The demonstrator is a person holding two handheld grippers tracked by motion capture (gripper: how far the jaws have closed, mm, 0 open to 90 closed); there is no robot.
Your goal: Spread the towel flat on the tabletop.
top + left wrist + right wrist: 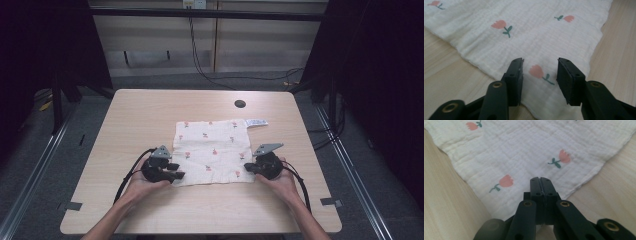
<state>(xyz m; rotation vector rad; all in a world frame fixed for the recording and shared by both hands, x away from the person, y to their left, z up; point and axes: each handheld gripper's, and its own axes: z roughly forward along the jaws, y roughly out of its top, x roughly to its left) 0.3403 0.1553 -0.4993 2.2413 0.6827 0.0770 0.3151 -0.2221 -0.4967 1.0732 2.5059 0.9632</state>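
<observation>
One flowered cloth [214,150] is lying flat near the bench's [150,110] front edge — left tongs [539,68] standing half-open over its near corner, right tongs [540,182] sitting pressed together at the other.

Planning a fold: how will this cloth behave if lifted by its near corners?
The cloth looks thin and crinkled, so it will likely droop and sag between the corners. Lying flat on the smooth table, it probably slides or bunches if pushed. Seems light.
</observation>
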